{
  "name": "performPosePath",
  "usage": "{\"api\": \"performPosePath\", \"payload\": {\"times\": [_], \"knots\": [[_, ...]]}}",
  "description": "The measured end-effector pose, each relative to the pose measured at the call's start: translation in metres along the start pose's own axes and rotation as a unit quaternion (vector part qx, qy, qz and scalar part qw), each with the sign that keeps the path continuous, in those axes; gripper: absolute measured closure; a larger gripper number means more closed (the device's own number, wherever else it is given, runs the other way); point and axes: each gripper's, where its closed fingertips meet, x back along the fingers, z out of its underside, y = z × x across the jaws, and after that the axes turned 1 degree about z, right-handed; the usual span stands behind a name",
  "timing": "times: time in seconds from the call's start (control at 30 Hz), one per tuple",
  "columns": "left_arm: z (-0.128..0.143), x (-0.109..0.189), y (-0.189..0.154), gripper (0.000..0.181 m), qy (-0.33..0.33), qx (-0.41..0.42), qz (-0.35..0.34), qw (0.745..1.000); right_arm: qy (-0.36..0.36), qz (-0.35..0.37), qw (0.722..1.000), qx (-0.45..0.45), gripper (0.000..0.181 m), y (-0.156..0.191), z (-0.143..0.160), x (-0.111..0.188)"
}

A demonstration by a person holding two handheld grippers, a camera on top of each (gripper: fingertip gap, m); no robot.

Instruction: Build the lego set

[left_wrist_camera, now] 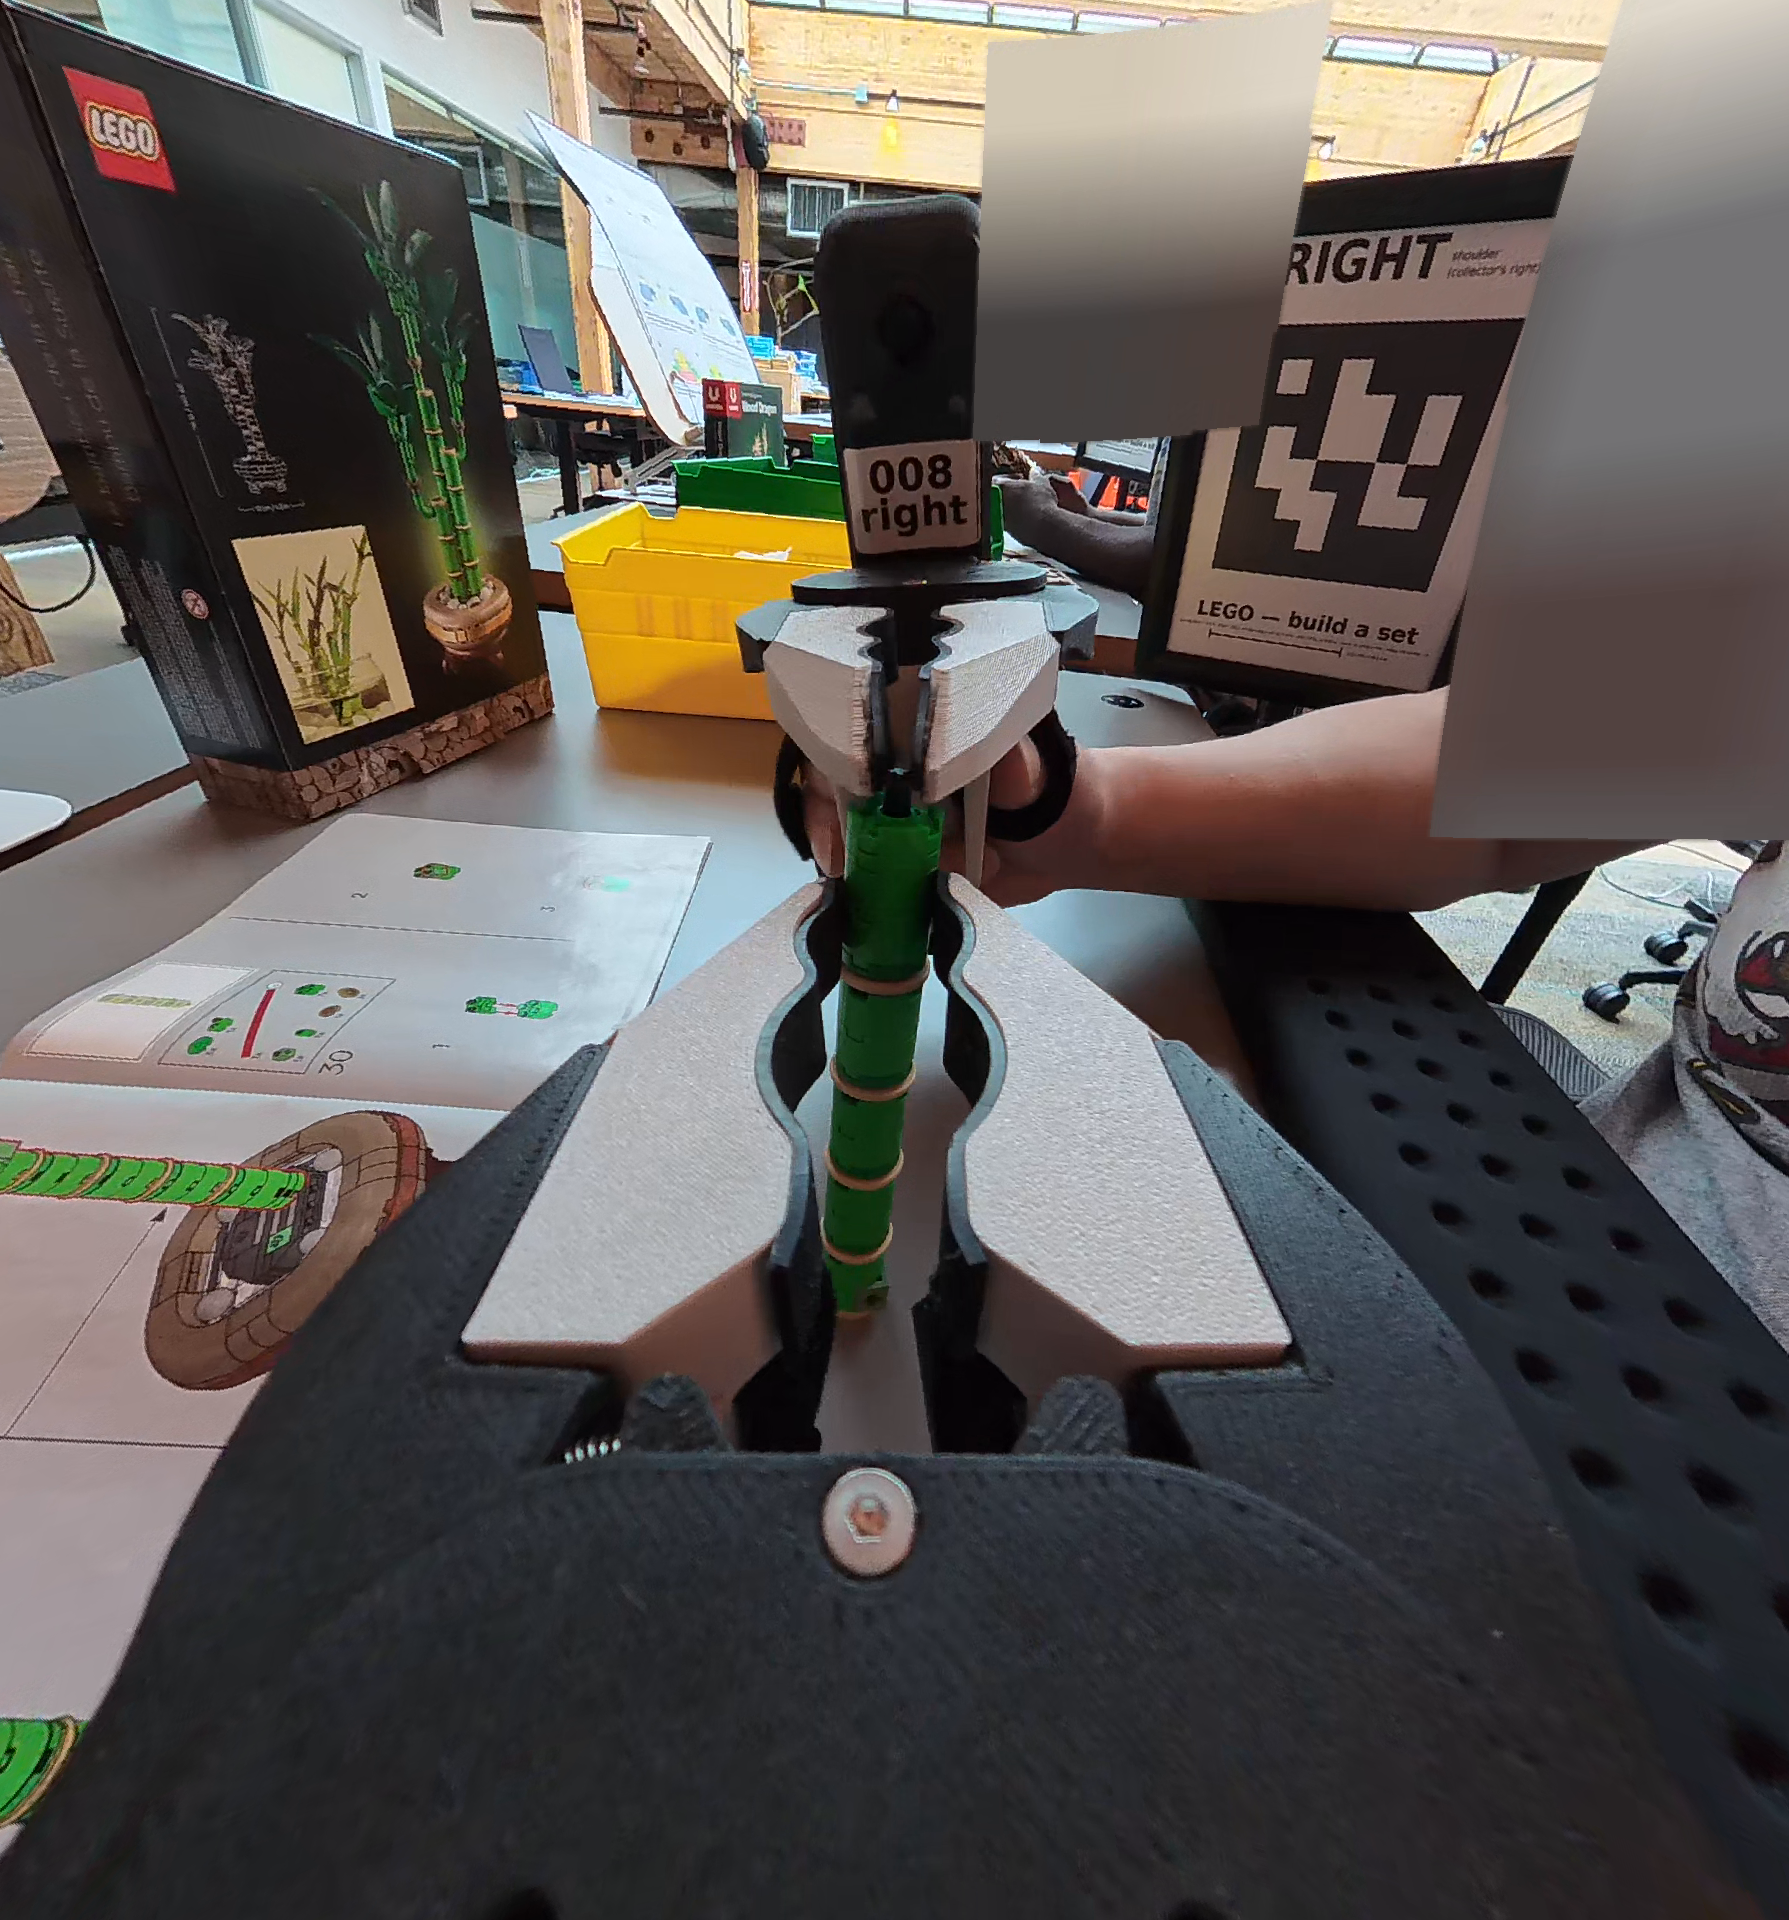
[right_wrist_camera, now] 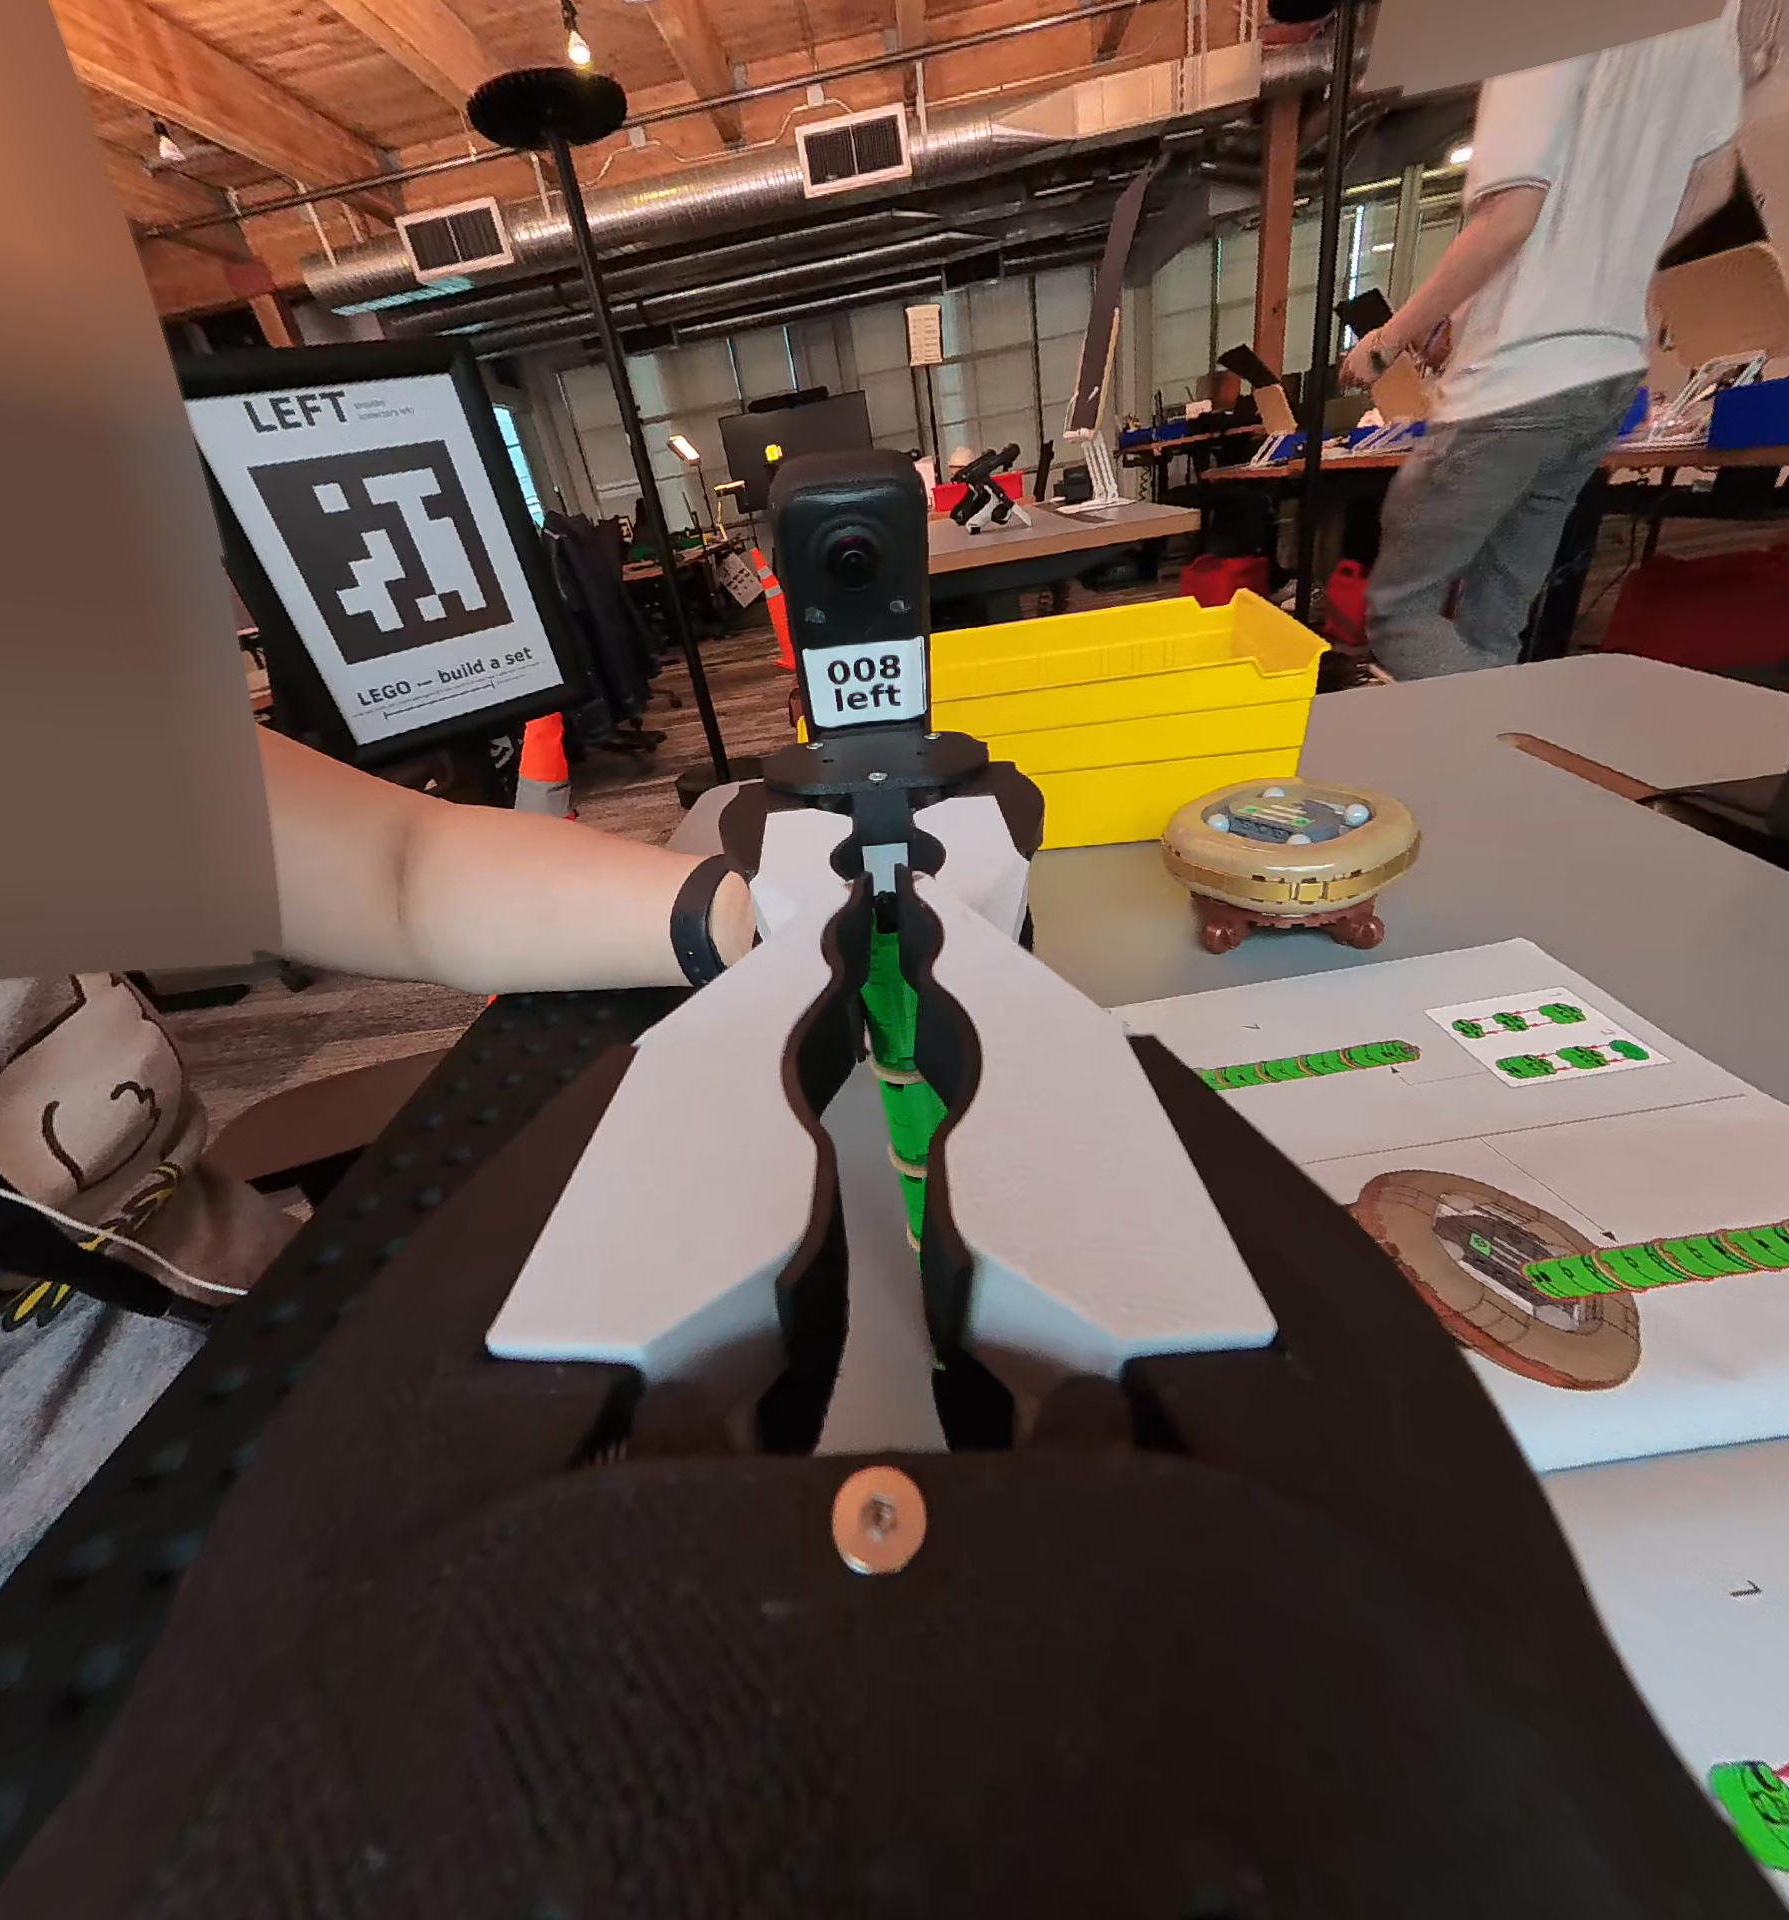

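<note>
A green bamboo stalk (left_wrist_camera: 874, 1039) with tan rings and a black axle at its far end is held in the air between both grippers. My left gripper (left_wrist_camera: 892, 899) is shut on the stalk, which lies along the gap between its fingers. My right gripper (left_wrist_camera: 900, 774) faces it and is shut on the stalk's far end. In the right wrist view the right gripper (right_wrist_camera: 874, 888) is closed and the stalk (right_wrist_camera: 905, 1101) shows in the gap between its fingers. The round tan pot base (right_wrist_camera: 1290, 852) on brown feet stands on the table.
An open instruction booklet (left_wrist_camera: 402, 956) (right_wrist_camera: 1492, 1195) lies flat on the table. A yellow bin (left_wrist_camera: 692, 623) (right_wrist_camera: 1118, 707) and the set's box (left_wrist_camera: 277, 436) stand behind it. Framed marker signs (left_wrist_camera: 1357, 468) (right_wrist_camera: 391, 551) stand at the sides. A black perforated surface (left_wrist_camera: 1492, 1195) runs along the near edge. My left and right fingertips are right by each other.
</note>
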Motion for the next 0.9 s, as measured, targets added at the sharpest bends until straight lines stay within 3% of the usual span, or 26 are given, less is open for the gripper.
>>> {"api": "performPosePath", "payload": {"times": [0.53, 0.77, 0.9], "knots": [[0.015, 0.006, 0.004, 0.145, 0.046, 0.003, -0.006, 0.999, 0.000, -0.007, 0.999, -0.041, 0.177, -0.007, 0.002, 0.004], [0.033, -0.009, 0.004, 0.164, 0.079, 0.018, 0.003, 0.997, 0.046, -0.006, 0.999, -0.004, 0.176, -0.002, 0.005, -0.002], [0.034, -0.009, 0.001, 0.164, 0.080, 0.011, 0.009, 0.997, 0.064, -0.004, 0.998, -0.006, 0.176, 0.001, 0.006, -0.002]]}}
